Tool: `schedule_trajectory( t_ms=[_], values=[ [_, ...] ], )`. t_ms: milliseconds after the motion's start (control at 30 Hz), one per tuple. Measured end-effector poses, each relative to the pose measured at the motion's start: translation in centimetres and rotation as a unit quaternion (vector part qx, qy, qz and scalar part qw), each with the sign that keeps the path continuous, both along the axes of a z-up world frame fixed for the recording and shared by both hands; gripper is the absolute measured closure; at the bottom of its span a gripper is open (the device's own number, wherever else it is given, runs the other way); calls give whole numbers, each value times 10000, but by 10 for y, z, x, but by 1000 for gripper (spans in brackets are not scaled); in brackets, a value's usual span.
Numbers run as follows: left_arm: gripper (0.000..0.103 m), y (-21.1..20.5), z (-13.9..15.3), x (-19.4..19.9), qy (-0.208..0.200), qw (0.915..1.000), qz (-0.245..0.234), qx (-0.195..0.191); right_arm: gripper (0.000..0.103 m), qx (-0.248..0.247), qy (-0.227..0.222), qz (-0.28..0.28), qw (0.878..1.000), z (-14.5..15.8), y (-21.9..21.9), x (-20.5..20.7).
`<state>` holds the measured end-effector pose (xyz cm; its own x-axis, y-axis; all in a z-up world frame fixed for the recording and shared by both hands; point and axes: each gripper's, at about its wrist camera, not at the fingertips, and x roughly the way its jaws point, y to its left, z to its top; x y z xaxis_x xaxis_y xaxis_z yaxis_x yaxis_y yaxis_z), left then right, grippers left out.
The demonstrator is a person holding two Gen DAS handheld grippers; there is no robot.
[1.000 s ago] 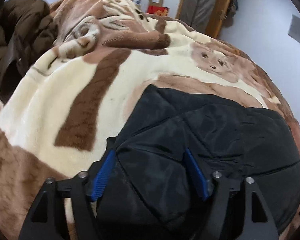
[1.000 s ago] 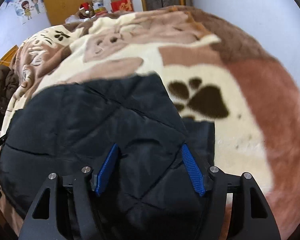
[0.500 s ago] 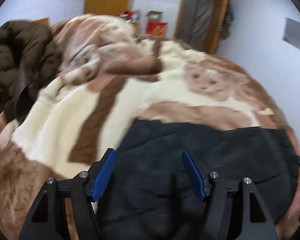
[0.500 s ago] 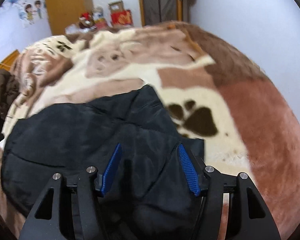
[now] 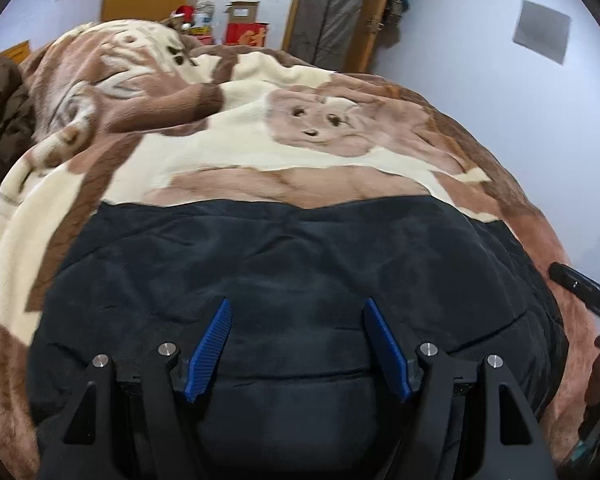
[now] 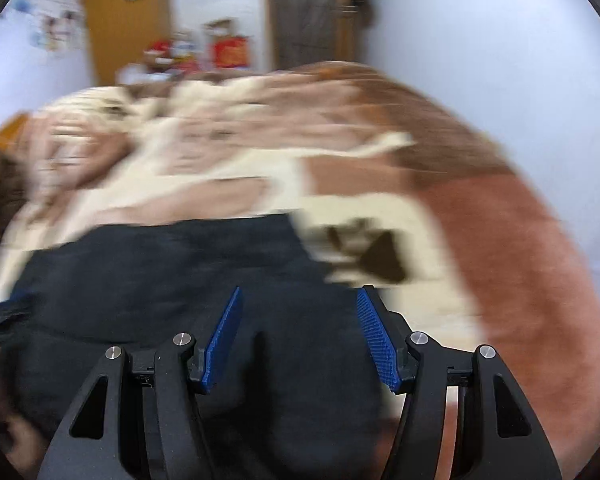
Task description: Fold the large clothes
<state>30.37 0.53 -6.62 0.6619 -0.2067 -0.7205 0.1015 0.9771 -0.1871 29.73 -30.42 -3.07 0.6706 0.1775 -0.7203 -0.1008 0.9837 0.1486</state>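
Brown coat seen at far left edge of blanket. Black jacket laid flat on near part of blanket. Left gripper held over jacket, fingers spread, nothing pinched. Right gripper held over jacket's right part, fingers spread, nothing pinched; view blurred.

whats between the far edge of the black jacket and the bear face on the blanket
Only bare blanket: a tan-brown band of its print lies between the black jacket and the bear face, seen in the left wrist view.
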Motion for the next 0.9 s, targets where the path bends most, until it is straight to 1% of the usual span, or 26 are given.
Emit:
schedule_trajectory(
  t_ms=[33,67,100,167,233,300,333,367,400,467,500,567,633,667,700,733,767,800,900],
  values=[
    [32,-6,-5,6,56,9999,-7,126,43,52,109,125,9998,-6,9,2],
    [31,-9,-11,11,110,9997,-14,215,43,14,379,261,9989,-19,23,11],
    [31,-11,-18,18,188,9995,-8,262,43,-64,526,288,9982,-29,30,16],
    [31,-10,-27,27,286,9993,22,249,43,-229,597,267,9976,-48,36,32],
    [31,-12,-30,34,391,9988,32,281,43,-243,701,277,9969,-53,37,44],
    [32,-14,-25,37,524,9980,-23,351,43,-365,852,306,9952,-48,39,52],
    [33,-12,-17,37,540,9980,-79,309,43,-378,891,288,9949,-43,39,52],
    [33,-7,-6,34,446,9987,-140,189,43,-324,824,271,9957,-33,40,48],
    [33,1,5,32,264,9995,-149,127,43,-155,575,318,9977,-16,40,42],
    [33,18,19,32,2,9996,-11,277,43,-77,360,422,9984,-3,46,35],
    [33,29,20,37,-35,9992,79,400,43,-90,366,492,9981,-2,51,38],
    [33,52,8,53,191,9976,344,563,43,-162,455,598,9970,-10,64,51],
    [33,73,-12,65,545,9957,528,526,43,-281,726,607,9951,-30,74,70],
    [32,80,-21,68,593,9949,560,595,43,-401,848,586,9939,-43,77,80],
    [32,84,-31,68,592,9940,573,713,43,-486,897,566,9932,-53,79,87],
    [32,86,-36,68,607,9942,590,663,43,-468,913,556,9932,-58,76,91],
    [32,89,-41,68,597,9950,630,502,43,-404,922,538,9935,-65,74,95],
    [32,90,-43,68,547,9953,664,438,43,-364,939,516,9936,-72,72,100],
    [32,82,-53,72,489,9950,699,513,43,-337,902,477,9942,-83,70,103]
  ],
)
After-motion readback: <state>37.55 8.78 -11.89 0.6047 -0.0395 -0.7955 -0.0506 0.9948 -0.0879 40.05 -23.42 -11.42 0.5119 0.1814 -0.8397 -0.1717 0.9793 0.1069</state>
